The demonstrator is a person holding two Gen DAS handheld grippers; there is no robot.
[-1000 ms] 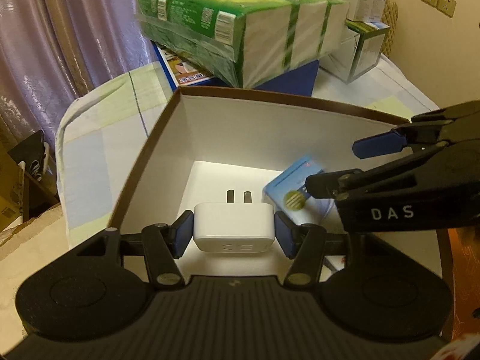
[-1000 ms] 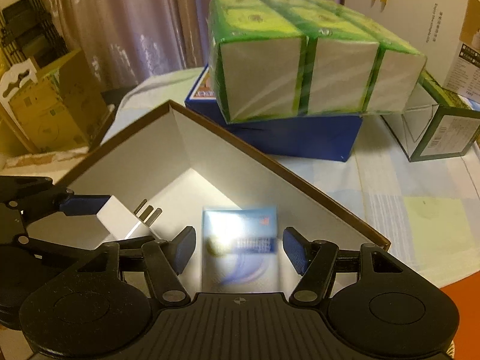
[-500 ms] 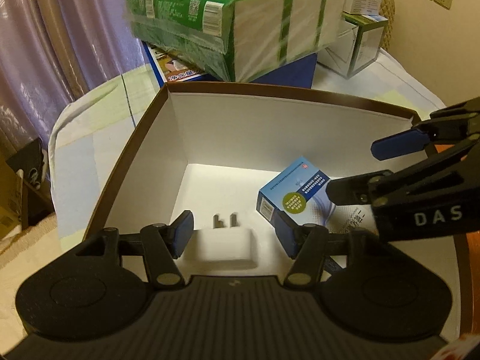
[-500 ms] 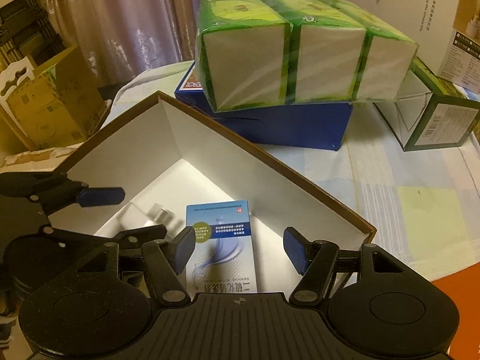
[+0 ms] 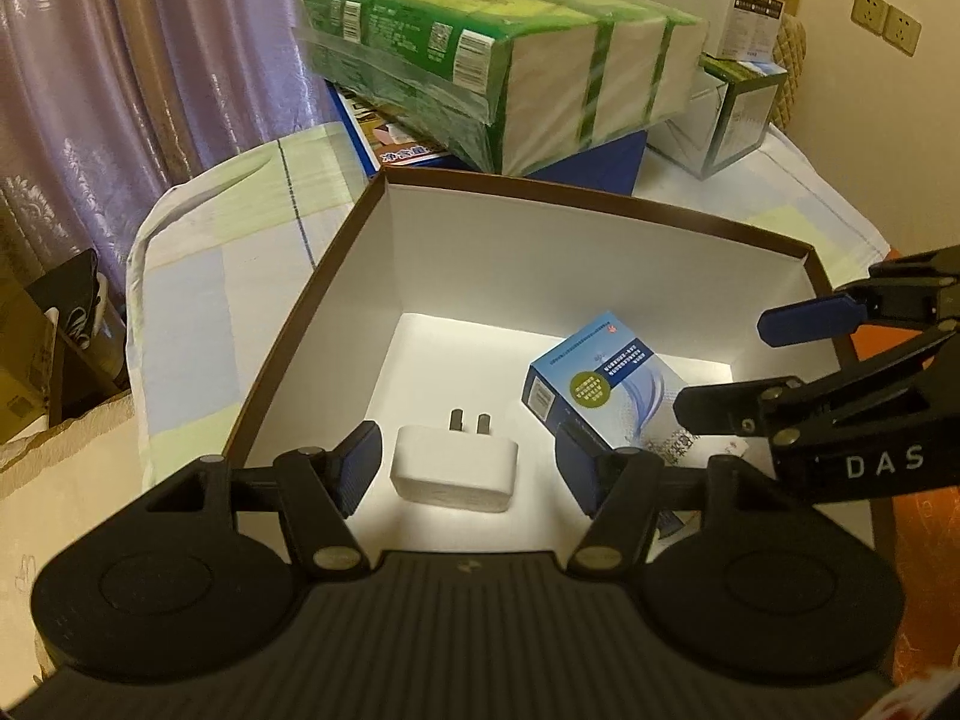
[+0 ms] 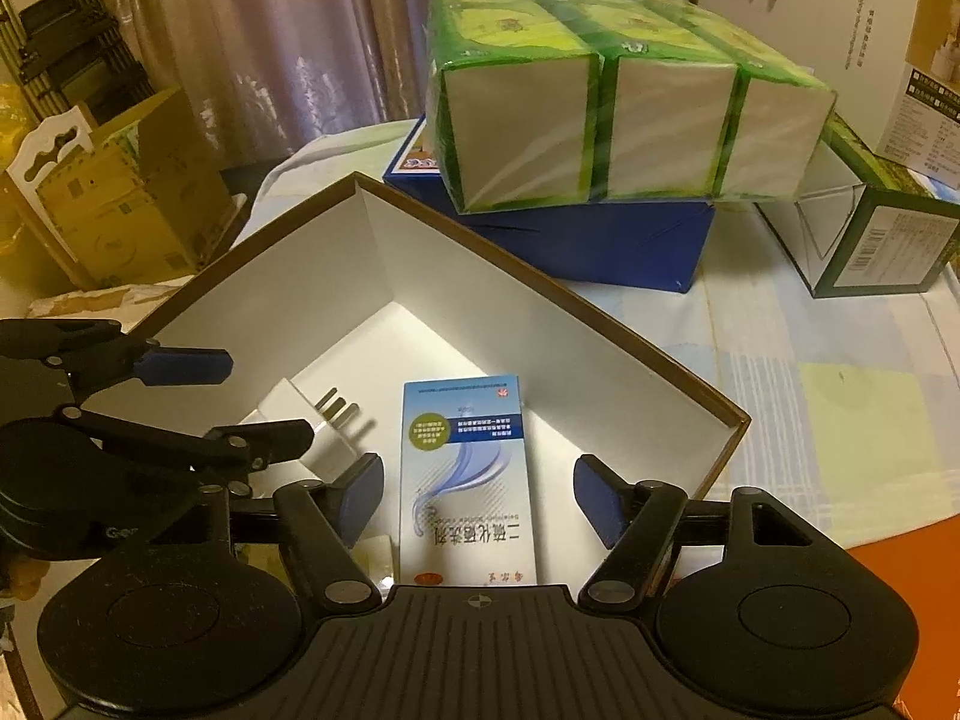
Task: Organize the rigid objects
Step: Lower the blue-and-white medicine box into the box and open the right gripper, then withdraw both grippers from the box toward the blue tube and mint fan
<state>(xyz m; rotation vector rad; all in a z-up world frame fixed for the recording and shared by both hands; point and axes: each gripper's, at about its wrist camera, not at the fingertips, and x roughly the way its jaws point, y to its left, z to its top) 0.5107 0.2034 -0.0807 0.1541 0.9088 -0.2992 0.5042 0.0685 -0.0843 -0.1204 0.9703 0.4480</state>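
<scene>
Between left gripper pads, untouched: white plug.

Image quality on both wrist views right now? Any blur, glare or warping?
Left wrist: warm dim light, glare on the white box floor, motion blur on the green tissue pack, charger sharp. Right wrist: the small blue carton is sharp, fisheye bends the box rim, corners go dark.
</scene>
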